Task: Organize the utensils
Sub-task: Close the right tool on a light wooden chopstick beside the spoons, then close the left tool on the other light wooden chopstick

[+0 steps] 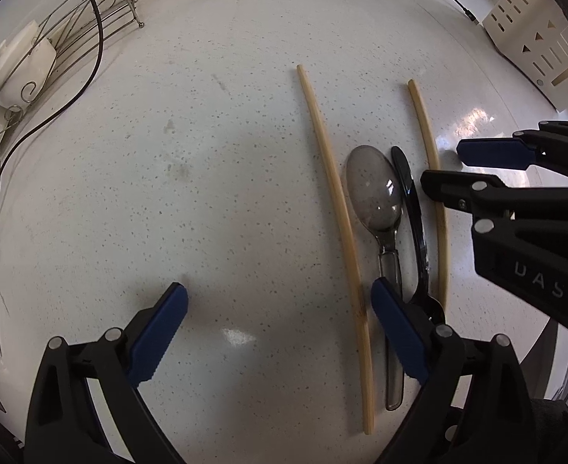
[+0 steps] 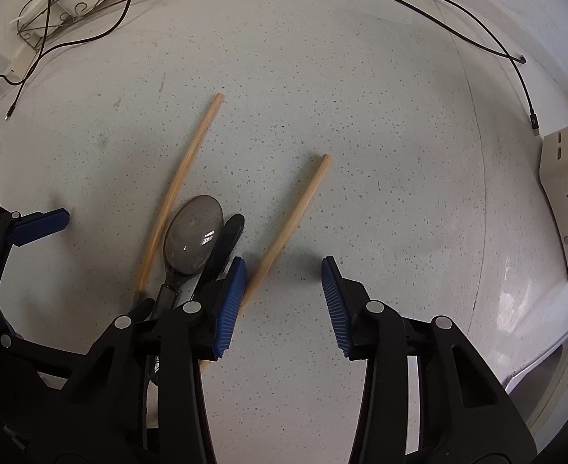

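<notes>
Speckled white table (image 1: 206,154) is carrying two chopsticks (image 1: 338,208) flanking a grey spoon (image 1: 374,189) and black spoon (image 1: 411,208), apparently being lined up. Left hand-held gripper (image 1: 280,317) and right hand-held gripper (image 2: 282,294) are hovering released, empty, straddling them.

two chopsticks (image 1: 338,208) flanking clear spoon (image 1: 374,193), black spoon (image 1: 411,208)

Speckled white counter (image 1: 206,154); tan chopsticks (image 1: 338,208); smoky translucent grey spoon (image 1: 374,193); glossy black spoon (image 1: 411,208); blue gripper pads (image 2: 230,309).
</notes>
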